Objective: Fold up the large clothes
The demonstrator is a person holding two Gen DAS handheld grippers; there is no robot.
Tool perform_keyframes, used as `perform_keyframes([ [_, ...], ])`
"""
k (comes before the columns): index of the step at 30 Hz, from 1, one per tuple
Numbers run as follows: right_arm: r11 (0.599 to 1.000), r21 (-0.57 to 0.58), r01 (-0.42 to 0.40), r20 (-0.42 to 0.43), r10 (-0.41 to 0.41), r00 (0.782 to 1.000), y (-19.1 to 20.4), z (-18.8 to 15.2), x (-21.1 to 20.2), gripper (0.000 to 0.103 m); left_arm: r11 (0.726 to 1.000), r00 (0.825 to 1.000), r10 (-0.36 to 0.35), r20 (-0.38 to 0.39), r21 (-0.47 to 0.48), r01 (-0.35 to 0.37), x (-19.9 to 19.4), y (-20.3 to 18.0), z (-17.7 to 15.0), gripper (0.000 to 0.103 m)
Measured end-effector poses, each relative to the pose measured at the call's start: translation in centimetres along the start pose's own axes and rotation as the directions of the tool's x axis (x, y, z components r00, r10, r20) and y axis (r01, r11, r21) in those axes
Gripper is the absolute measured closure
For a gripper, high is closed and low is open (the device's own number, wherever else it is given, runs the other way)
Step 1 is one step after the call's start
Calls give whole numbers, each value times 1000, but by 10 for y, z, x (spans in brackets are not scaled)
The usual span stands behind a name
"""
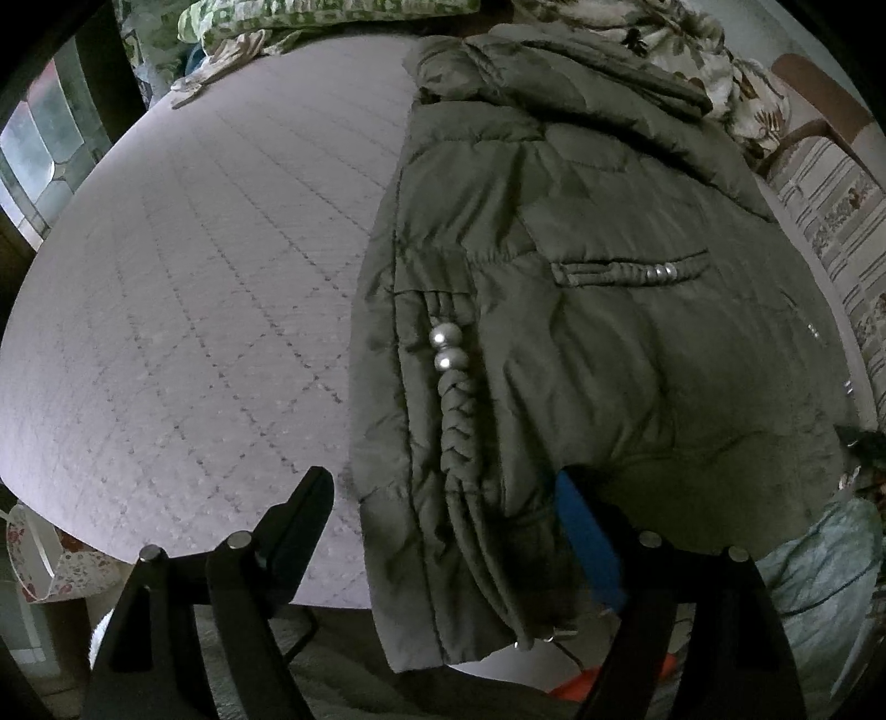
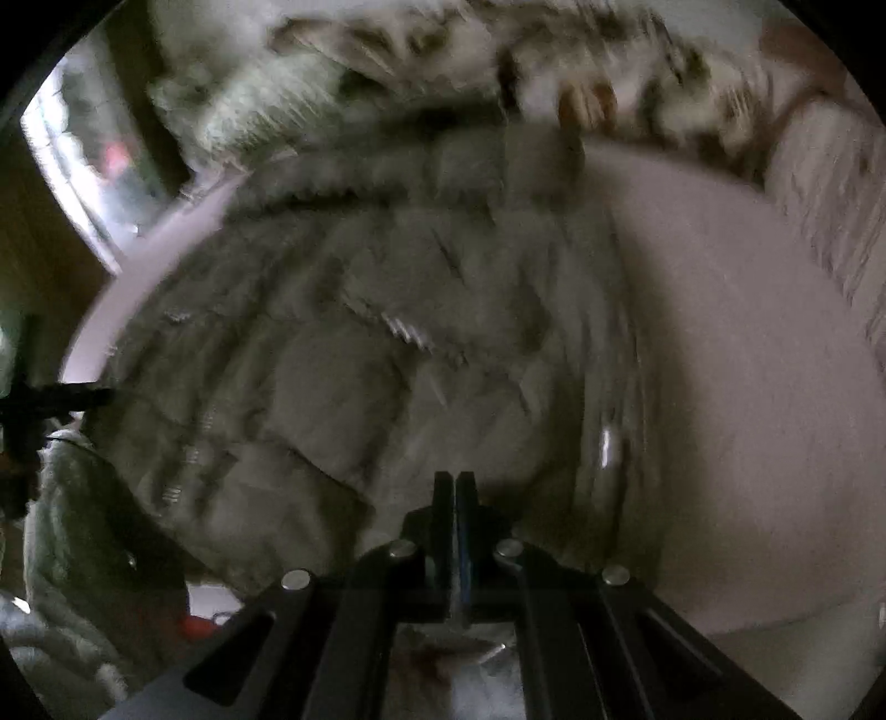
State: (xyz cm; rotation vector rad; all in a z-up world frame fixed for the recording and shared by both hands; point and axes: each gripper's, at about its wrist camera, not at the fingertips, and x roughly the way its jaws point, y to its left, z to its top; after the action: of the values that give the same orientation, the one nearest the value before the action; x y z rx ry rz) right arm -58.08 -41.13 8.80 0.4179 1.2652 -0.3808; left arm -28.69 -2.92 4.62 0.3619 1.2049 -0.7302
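Note:
An olive-green padded jacket (image 1: 581,310) lies on the pale quilted bed (image 1: 183,310), its hem hanging over the near edge. It has braided pocket trims with silver beads (image 1: 448,346). My left gripper (image 1: 443,498) is open, its left finger (image 1: 302,515) over the bed and its blue-padded right finger (image 1: 587,531) under the jacket's hem. In the blurred right wrist view the jacket (image 2: 360,354) fills the middle. My right gripper (image 2: 455,487) is shut just over the jacket's near edge; whether cloth is between the pads I cannot tell.
Patterned bedding (image 1: 332,16) and a floral cloth (image 1: 714,50) are piled at the far side of the bed. A striped cushion and wooden chair (image 1: 830,183) stand at the right. An orange object (image 1: 581,681) lies on the floor below.

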Motion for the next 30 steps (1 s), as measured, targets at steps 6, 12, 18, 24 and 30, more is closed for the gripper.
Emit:
perform_keyframes([
  [6,966,172,-192,-58,205,977,-44,15,20,100,1000,1000,-10,5,-8,10,2,1,0,20],
  [12,984,95,-152,-71,159,985,-36,24,18,100,999,1000,-28,4,-27,28,6,3,0,20],
  [18,988,101,-119,-82,127,988,-27,30,14,99,999,1000,-25,1,-20,25,5,6,0,20],
  [24,993,92,-76,-39,80,996,-11,37,10,99,999,1000,-28,2,-31,28,5,6,-1,20],
  [30,969,208,-130,102,111,989,-21,24,6,103,999,1000,-30,0,-29,30,5,7,-3,20],
])
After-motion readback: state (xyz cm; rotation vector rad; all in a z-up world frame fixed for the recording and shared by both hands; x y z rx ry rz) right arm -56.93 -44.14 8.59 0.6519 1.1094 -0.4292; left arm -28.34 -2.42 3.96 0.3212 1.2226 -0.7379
